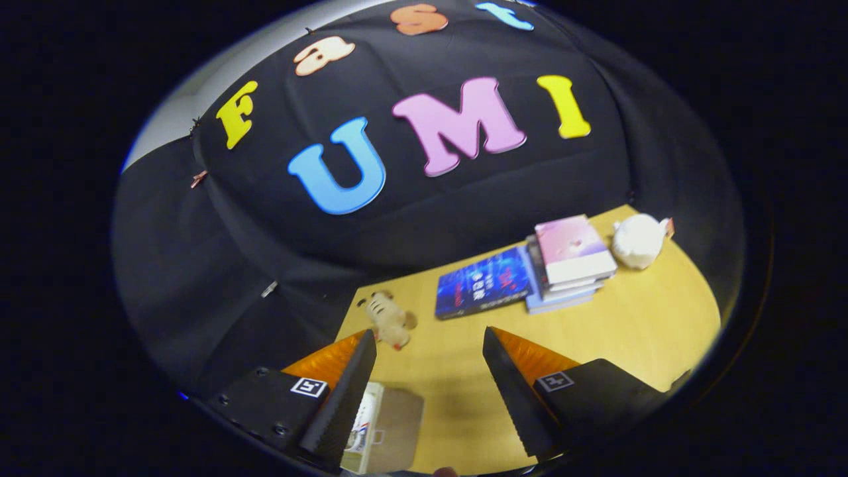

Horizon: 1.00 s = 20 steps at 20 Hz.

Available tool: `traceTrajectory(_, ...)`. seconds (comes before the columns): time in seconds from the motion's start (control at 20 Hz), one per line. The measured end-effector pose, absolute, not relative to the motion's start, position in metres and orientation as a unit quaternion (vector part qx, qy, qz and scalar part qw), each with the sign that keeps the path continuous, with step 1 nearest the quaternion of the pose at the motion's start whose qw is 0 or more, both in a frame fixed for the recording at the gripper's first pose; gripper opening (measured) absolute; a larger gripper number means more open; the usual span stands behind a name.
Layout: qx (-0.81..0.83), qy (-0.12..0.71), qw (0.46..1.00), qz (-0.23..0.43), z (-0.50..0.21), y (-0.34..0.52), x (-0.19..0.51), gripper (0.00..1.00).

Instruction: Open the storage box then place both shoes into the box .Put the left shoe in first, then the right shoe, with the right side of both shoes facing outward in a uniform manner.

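Gripper point(429, 344) released, fingers spread w/ nothing between; storage box point(387, 427) at 7 o'clock below them, partly hidden, contents unclear.

Books point(530, 278), white teapot point(637, 241), plush toy point(389, 320)

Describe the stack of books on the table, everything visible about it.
The stack of books lies flat on the wooden table, well beyond the open fingers of the hand-held gripper. The top book has a pink-and-white cover; a few thinner volumes with bluish edges sit beneath, slightly fanned. All are closed. A dark blue book lies beside it, touching or slightly tucked under. A white plush toy rests close on its other side.
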<state>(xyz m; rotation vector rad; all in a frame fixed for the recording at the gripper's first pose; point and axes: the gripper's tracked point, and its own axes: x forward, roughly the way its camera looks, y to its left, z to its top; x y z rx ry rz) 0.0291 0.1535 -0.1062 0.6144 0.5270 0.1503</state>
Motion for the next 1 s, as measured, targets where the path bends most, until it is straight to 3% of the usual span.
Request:
traceTrajectory(0.3,0.229,0.178,0.957,-0.019,-0.096,0.039,0.010,0.98)
traceTrajectory(1.0,0.162,0.120,0.979,-0.034,-0.090,-0.038,-0.017,0.98)
